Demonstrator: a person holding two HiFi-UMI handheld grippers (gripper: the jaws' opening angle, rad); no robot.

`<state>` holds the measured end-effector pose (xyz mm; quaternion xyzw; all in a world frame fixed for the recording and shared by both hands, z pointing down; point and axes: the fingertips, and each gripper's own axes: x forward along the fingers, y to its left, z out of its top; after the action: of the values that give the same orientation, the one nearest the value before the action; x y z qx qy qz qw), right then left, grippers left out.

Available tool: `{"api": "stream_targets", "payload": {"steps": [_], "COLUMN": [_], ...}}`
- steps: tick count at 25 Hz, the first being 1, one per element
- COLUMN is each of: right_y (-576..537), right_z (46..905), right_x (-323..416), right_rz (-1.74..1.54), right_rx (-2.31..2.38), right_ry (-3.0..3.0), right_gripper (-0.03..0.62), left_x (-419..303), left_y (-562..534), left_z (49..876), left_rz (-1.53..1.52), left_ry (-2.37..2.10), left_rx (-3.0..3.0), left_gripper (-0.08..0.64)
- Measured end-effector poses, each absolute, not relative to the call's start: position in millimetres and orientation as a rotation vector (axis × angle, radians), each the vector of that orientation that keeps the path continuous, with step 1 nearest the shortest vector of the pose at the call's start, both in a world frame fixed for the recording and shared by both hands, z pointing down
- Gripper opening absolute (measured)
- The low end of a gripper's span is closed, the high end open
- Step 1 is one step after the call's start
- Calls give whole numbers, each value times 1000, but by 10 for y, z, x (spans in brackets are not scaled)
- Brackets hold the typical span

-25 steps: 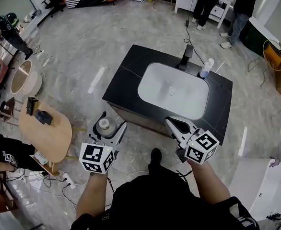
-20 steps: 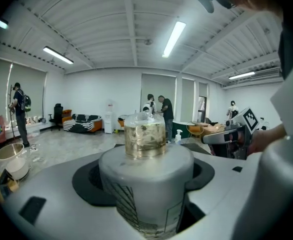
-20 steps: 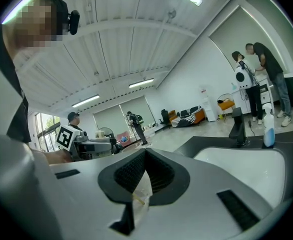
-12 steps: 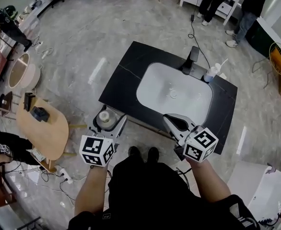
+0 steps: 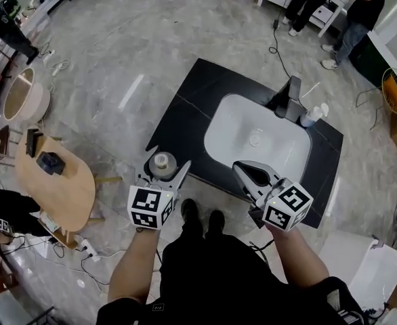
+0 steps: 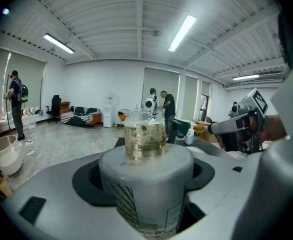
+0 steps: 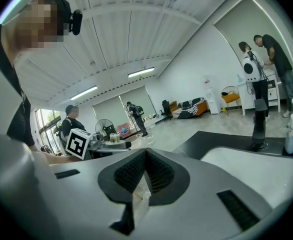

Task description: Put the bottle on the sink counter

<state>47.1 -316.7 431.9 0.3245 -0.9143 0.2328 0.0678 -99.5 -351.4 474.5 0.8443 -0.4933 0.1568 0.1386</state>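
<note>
**Colleague:** Where is the bottle?

**Me:** My left gripper (image 5: 163, 172) has it. The jaws are clamped round the white body of the bottle (image 6: 145, 181), which stands upright with its clear cap (image 6: 144, 136) on top. I hold it that way so it can go down on its base. It hangs by the near left corner of the black sink counter (image 5: 188, 107), and I judge it is not set down yet.

**Colleague:** And the other hand?

**Me:** My right gripper (image 5: 241, 170) is pressed closed on nothing. I keep it at the near edge in front of the basin (image 5: 253, 141), off to the right of the bottle's way in.

**Colleague:** Where would you put it?

**Me:** On the bare black stretch left of the basin. It is flat and free. The far right corner by the tap (image 5: 290, 97) has a spray bottle (image 5: 314, 116) on it.
</note>
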Motion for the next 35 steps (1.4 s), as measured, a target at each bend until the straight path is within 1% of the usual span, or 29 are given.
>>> {"api": "stream_targets", "payload": {"steps": [8,14,25,35], "right_y": [-3512,-3657,-3770,-3746], "right_z": [4625,4818,5278,5357], "right_x": [-8,-209,-189,-190], "right_rz": [724,733,806,816], "right_rx": [914,889,938,937], "right_ry": [-2727,-2722,-2671,-2653], "right_gripper": [14,14,14,14], "left_x": [-1208,-1248,-1233,-1235], "left_y": [-3958,-4156,-4505,-4650], "left_z": [5172,5517,6055,6338], "left_rz": [444,467,505,583], "left_ry": [-1392,-1353,-1328,-1317], "left_rx": [2420,2414,2406,2391], "left_gripper": [342,344,344,344]}}
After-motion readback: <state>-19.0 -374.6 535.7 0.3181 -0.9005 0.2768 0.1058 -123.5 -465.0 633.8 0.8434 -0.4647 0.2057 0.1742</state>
